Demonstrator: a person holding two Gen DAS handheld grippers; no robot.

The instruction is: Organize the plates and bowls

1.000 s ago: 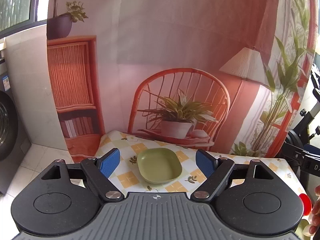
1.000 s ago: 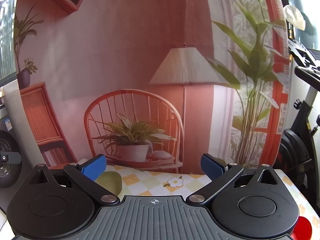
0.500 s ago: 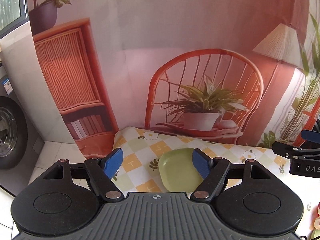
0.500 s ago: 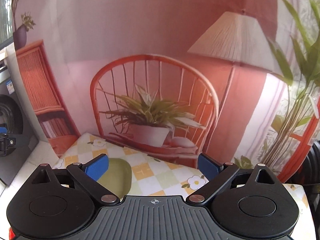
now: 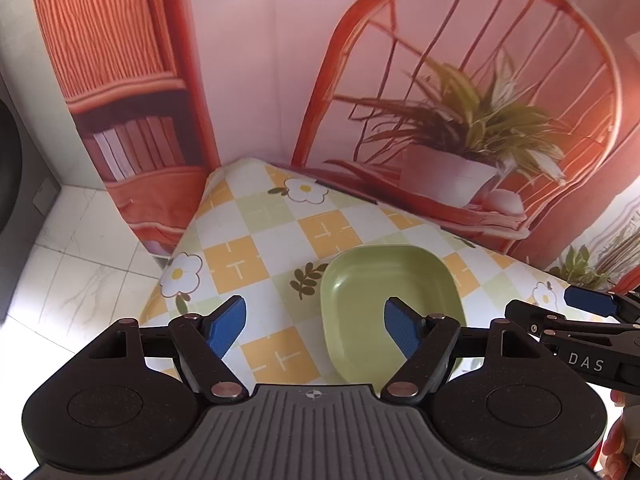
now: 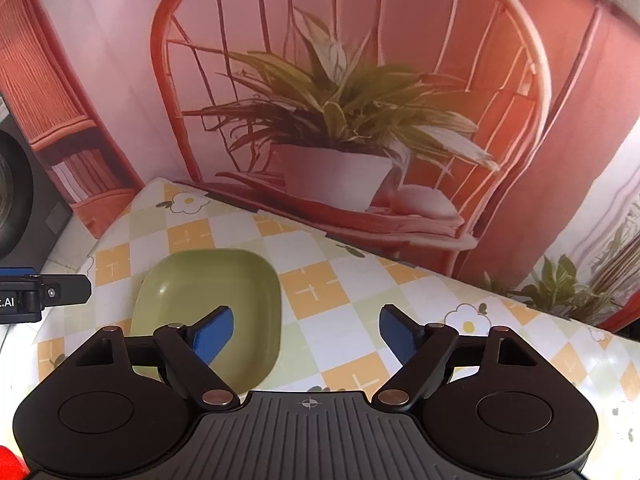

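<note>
A green square dish (image 5: 384, 296) rests empty on the chequered tablecloth (image 5: 256, 264). My left gripper (image 5: 316, 328) hovers open above the cloth, and its right blue pad (image 5: 402, 332) overlaps the dish's near edge. In the right wrist view the same dish (image 6: 208, 292) lies left of centre. My right gripper (image 6: 306, 334) is open, with its left pad (image 6: 212, 334) over the dish. Neither gripper holds anything. The right gripper's tip (image 5: 588, 300) shows at the right of the left wrist view, and the left gripper's tip (image 6: 44, 294) at the left of the right wrist view.
A printed backdrop (image 6: 332, 120) with a chair and a plant stands right behind the table's far edge. The table's left corner (image 5: 188, 240) drops to a tiled floor (image 5: 80, 280). A washing machine (image 6: 16, 196) stands at far left. Something red (image 6: 10, 464) shows bottom left.
Both grippers have moved forward and tilted down towards the table, so the green dish looks much larger and sits partly between their pads. Both stayed open.
</note>
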